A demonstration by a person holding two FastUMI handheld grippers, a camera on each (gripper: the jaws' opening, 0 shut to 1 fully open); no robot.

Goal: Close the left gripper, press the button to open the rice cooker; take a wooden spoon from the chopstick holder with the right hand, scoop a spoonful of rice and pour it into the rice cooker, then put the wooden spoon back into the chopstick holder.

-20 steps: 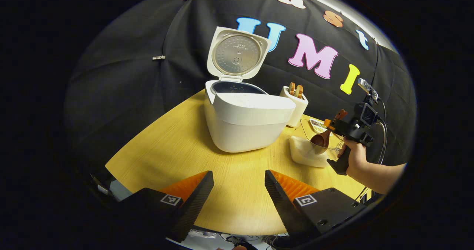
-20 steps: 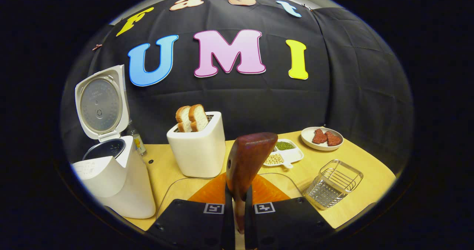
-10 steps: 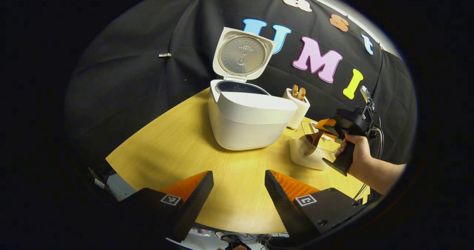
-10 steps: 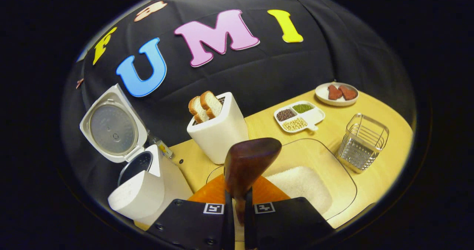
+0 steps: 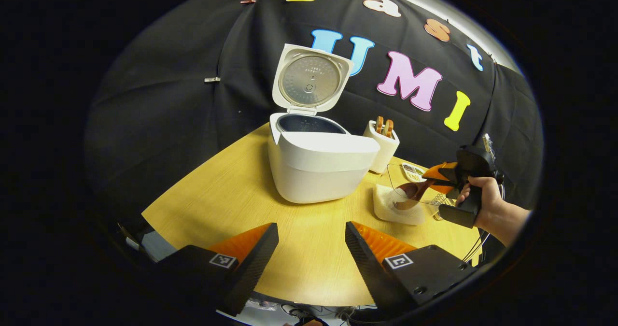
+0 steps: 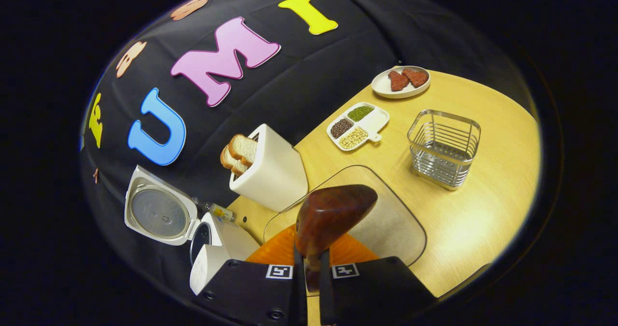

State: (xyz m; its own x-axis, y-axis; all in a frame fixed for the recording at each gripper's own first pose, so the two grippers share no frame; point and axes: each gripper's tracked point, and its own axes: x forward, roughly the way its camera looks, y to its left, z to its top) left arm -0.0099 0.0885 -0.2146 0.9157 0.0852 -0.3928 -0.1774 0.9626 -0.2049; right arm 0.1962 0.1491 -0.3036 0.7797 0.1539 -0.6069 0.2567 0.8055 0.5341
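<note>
The white rice cooker (image 5: 318,166) stands open on the wooden table, its lid (image 5: 311,79) upright. My left gripper (image 5: 311,248) hovers open over the table's near edge, well short of the cooker. To the right, a hand (image 5: 483,200) holds my right gripper (image 5: 446,174), which is shut on the wooden spoon (image 5: 410,191). The spoon's bowl dips into the white rice in the clear glass container (image 5: 386,210). In the right gripper view the spoon (image 6: 328,215) sticks out from between my right gripper's (image 6: 311,258) fingers over the glass container (image 6: 400,210). The wire chopstick holder (image 6: 444,145) stands beyond it.
A white toaster (image 6: 270,171) with two bread slices stands between the cooker (image 6: 212,248) and the container. A sectioned dish of beans (image 6: 359,123) and a plate with red pieces (image 6: 400,82) sit farther back. A small bottle (image 6: 219,213) stands behind the cooker.
The right gripper has tipped forward and rolled, lowering the spoon's bowl into the rice container. The left gripper has barely moved and stays open.
</note>
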